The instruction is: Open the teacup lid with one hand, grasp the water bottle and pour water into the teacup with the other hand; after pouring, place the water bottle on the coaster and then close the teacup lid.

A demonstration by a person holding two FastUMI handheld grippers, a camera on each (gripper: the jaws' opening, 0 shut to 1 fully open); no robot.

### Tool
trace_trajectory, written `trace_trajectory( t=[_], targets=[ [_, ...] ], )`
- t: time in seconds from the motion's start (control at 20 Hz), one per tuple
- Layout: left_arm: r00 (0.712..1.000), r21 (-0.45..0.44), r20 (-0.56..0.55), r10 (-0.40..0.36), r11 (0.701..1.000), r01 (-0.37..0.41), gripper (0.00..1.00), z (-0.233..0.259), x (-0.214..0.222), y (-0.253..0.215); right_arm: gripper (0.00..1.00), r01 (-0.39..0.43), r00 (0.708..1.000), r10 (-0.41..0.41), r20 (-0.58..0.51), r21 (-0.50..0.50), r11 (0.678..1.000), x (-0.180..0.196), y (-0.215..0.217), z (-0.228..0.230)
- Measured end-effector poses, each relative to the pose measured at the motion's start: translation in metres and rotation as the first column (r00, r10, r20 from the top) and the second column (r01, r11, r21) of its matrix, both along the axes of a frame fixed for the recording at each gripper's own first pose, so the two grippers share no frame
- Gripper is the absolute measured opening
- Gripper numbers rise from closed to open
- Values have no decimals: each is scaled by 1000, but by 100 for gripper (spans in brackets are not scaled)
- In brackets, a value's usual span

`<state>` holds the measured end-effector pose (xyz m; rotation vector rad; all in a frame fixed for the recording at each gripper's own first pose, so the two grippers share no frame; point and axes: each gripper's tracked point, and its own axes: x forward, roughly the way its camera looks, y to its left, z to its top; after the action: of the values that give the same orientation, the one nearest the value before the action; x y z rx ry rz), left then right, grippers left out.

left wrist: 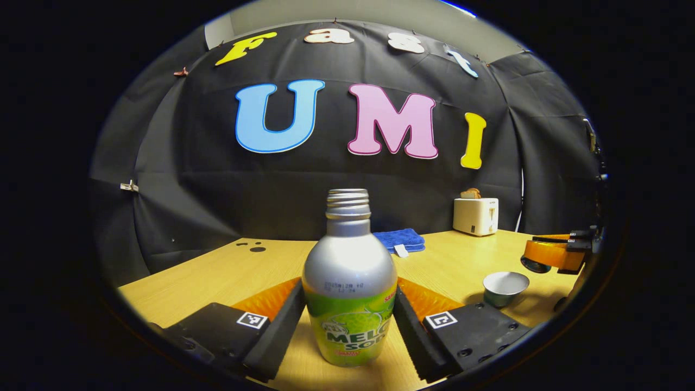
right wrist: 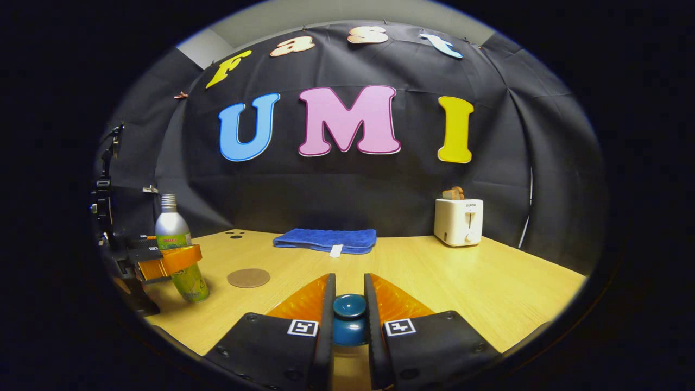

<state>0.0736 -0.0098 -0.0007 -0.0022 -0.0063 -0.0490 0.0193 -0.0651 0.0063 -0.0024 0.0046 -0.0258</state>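
Teacup (left wrist: pixel 505 288), open and lidless, sits on the worktop (left wrist: pixel 217 271) at about four o'clock from the water bottle (left wrist: pixel 350 282). The left hand-held gripper (left wrist: pixel 350 331) clasps that bottle from both sides, upright, its threaded neck uncapped and ready to pour; the body is smooth brushed metal with a glossy printed sleeve. The right hand-held gripper (right wrist: pixel 349 320) pinches the rounded, glazed lid (right wrist: pixel 349 312) clear of the cup. A flat round coaster (right wrist: pixel 248 277) waits near the bottle.

Staged recording booth — draped black cloth wall (right wrist: pixel 347 195), wooden table (right wrist: pixel 488 288).
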Motion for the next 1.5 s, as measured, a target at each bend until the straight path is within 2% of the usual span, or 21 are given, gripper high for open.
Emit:
trace_trajectory(
  t=[0.1,0.25,0.45,0.55,0.65,0.85,1.05,1.25,1.3,1.5],
  targets=[
    [1000,-1,-2,16,1000,-16,84,1,4,4,29,1,1000,-1,0,0,1000,-1,-8,0],
    [1000,23,-3,22,999,-22,81,0,5,0,30,6,1000,-6,0,0,1000,0,-23,1],
    [1000,212,14,24,977,-26,80,14,10,-14,30,26,1000,-26,-1,3,1000,5,-44,2],
    [999,351,41,2,936,-16,80,28,13,-28,29,13,1000,-13,-1,2,1000,5,-46,2],
    [998,500,52,-27,866,-3,80,31,14,-44,29,1,1000,-1,-1,2,1000,4,-48,2],
    [994,742,38,-100,670,39,79,25,16,-81,30,-9,1000,9,-1,4,1000,2,-57,2],
    [984,870,1,-180,484,87,79,14,18,-114,30,-50,999,50,-3,4,999,0,-52,3],
    [977,955,-60,-204,272,116,79,2,23,-122,29,-74,997,74,-4,6,997,-4,-57,3],
    [977,964,-68,-204,239,117,79,0,25,-122,29,-76,997,76,-3,5,997,-5,-60,3],
    [975,981,-107,-196,136,135,79,-3,31,-121,29,-62,998,62,-3,6,998,-7,-76,4]
  ],
)
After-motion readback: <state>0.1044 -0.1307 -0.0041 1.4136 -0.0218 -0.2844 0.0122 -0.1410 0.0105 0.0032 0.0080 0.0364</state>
